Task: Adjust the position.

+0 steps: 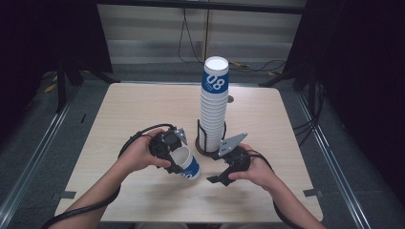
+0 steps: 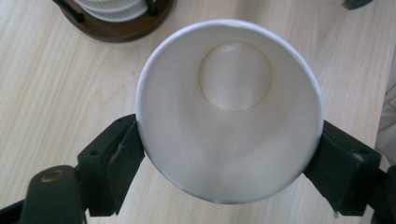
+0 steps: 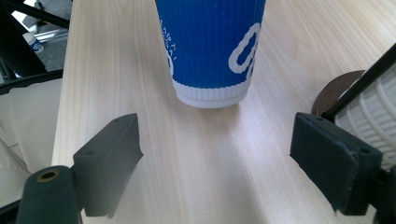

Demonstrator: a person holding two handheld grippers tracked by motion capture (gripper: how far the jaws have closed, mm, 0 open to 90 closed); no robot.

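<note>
Your left gripper clamps the rim of a blue and white paper cup, tilted near the front of the wooden table. Your right gripper hovers just beside it, jaws spread wide and empty, seemingly off the tabletop. Beyond them, a tall stack of cups stands upright in a round holder.

In the high view the wooden surface is bright under even light from above, while the room at 9 and 3 o'clock stays almost black. Shadows are soft and short. In the left gripper view the white cup is slightly overexposed. The near claw pads look a little blurred.
</note>
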